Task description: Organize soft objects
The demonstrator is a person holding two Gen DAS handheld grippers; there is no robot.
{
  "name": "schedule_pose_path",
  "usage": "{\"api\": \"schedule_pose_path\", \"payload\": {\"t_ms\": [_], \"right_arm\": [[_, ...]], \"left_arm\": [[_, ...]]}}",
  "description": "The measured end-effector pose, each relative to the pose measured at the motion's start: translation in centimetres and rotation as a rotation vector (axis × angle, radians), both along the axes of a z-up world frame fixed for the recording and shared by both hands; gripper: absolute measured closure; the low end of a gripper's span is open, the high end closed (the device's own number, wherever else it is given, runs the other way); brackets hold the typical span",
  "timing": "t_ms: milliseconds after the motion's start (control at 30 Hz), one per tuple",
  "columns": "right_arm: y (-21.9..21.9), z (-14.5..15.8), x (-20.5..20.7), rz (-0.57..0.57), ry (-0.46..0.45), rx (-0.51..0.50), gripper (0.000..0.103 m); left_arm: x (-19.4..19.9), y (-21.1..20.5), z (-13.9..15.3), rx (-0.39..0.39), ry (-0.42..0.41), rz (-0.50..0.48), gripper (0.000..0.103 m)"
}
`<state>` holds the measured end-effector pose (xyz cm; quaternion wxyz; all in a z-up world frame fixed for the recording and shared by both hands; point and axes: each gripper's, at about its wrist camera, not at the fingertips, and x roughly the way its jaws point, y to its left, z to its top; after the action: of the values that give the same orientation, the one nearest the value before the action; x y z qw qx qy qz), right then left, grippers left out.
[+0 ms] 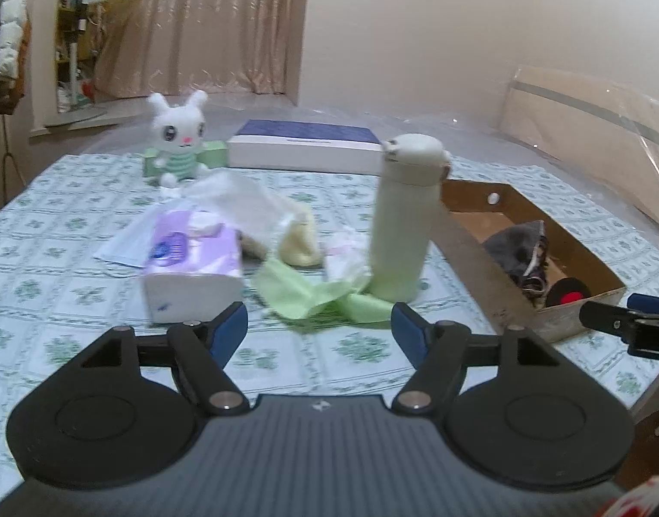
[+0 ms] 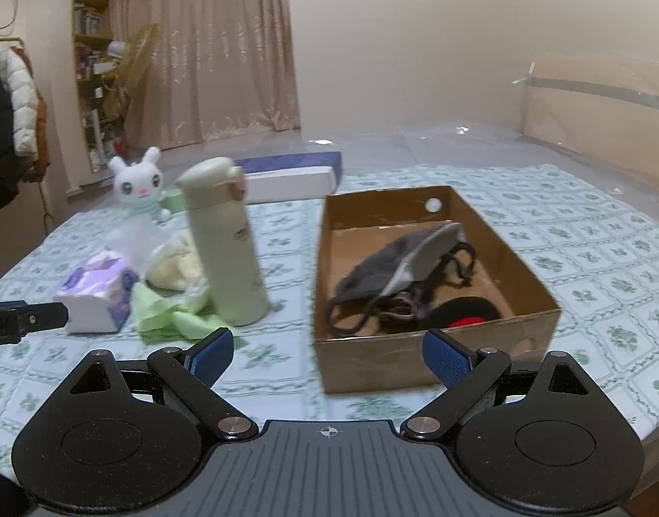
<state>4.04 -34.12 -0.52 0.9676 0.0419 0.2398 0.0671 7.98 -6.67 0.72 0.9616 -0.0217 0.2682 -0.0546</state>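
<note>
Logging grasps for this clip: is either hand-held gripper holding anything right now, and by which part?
Nothing is held. The left hand-held gripper and the right hand-held gripper are both open and empty.

Tall cream insulated bottle [image 1: 400, 219], upright, centre. Purple-white tissue pack [image 1: 191, 258], left of it. Flat white box with navy lid [image 1: 305, 146], far centre. Beige curtain [image 1: 200, 21], far left.

Bottle [image 2: 226, 245] stands between cloth heap [image 2: 170, 301] and box [image 2: 437, 349]; box top open.
</note>
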Motion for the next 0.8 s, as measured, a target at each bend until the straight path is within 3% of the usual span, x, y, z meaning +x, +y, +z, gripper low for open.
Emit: {"api": "schedule_pose_path", "payload": {"t_ms": [267,800], "right_arm": [[4.4,0.5,-0.6,0.064,-0.007,-0.012,0.009],[9.9,0.7,0.1,0.152,-0.002,-0.018,0.009]], "left_arm": [[-1.9,4.1,0.5,0.032,-0.019,0.059,0.03],[-3.5,9.8,1.2,0.017,-0.036,0.136,0.03]]}}
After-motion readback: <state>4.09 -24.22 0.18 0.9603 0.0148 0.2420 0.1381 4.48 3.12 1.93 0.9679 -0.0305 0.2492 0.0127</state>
